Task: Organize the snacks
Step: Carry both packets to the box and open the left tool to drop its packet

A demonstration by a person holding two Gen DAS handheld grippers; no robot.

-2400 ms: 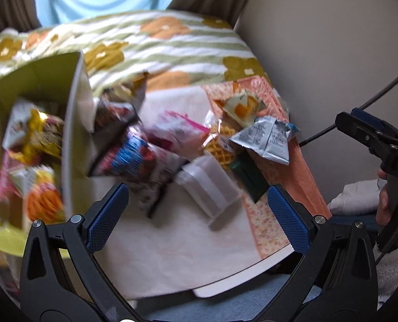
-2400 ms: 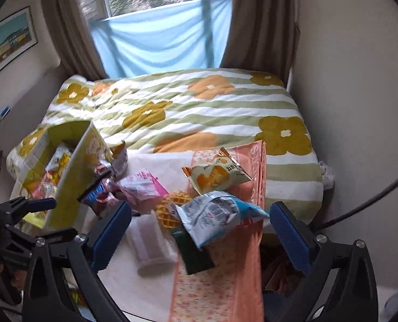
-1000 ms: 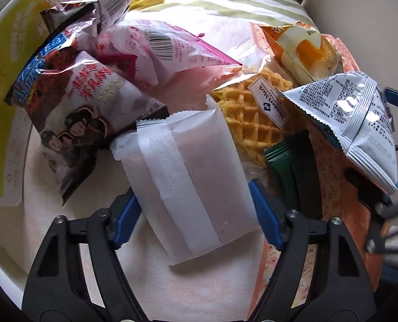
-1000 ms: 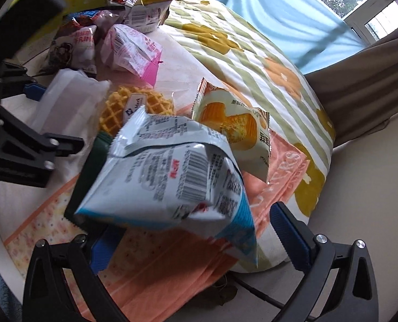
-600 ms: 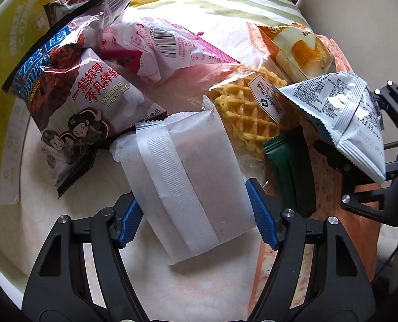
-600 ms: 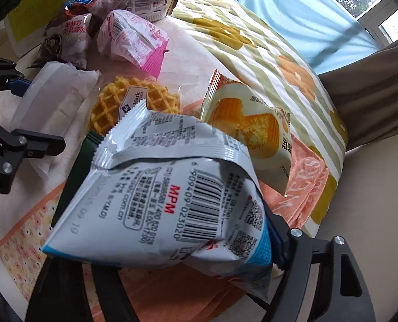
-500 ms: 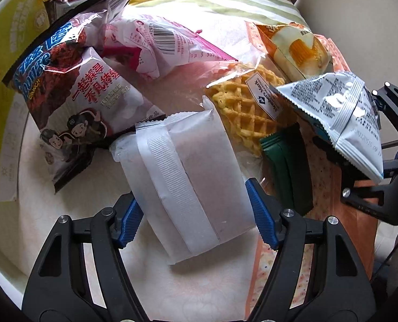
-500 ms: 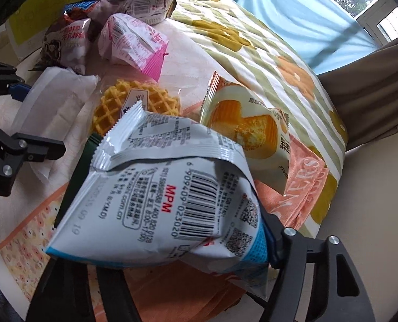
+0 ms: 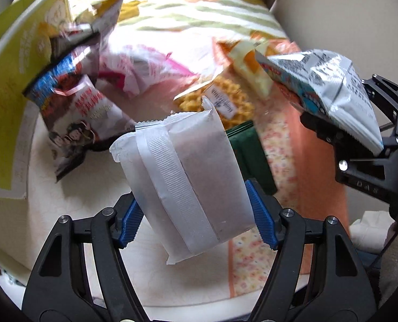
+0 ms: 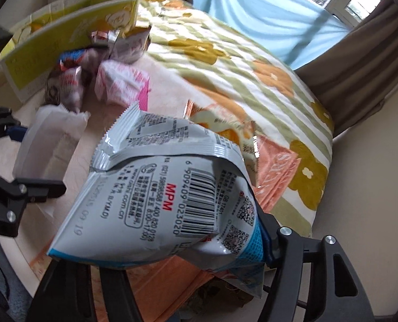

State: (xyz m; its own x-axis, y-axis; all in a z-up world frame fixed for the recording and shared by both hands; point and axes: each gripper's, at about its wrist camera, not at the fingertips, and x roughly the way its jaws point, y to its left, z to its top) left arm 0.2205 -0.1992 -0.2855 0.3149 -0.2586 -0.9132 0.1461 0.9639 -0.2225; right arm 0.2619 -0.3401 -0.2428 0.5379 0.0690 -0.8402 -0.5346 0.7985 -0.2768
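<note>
Bedroom corner: round white desk pushed against a bed with a green-striped, orange-flowered blanket, blue curtain and window behind.

Progress, judged from the layout: early to middle. Yellow-green cardboard box sits at 9 o'clock of the desk and its inside is not visible here. Two packets are lifted clear of the desk now; neither is in the box yet.

Frosted white plastic snack packet with a ribbed centre seam hangs tilted at the centre of the left wrist view, above the desk. Left hand-held gripper is clamped on it, blue pads pressing both long edges, jaws part-way apart.

Silver-grey foil snack bag with barcode and blue bottom edge is held by the right hand-held gripper; jaws closing in on its lower end, bag crumpled between them, near pad hidden behind the bag. From the left wrist view it sits at 2 o'clock, off the desk.

Left to sort, lying on the desk:
- dark cartoon-print bag with blue top, 10 o'clock, just beside the box
- pink-and-white packet, 12 o'clock
- wrapped yellow waffle, 1 o'clock
- dark green flat packet, touching the waffle
- orange-and-cream packet on the orange cloth
</note>
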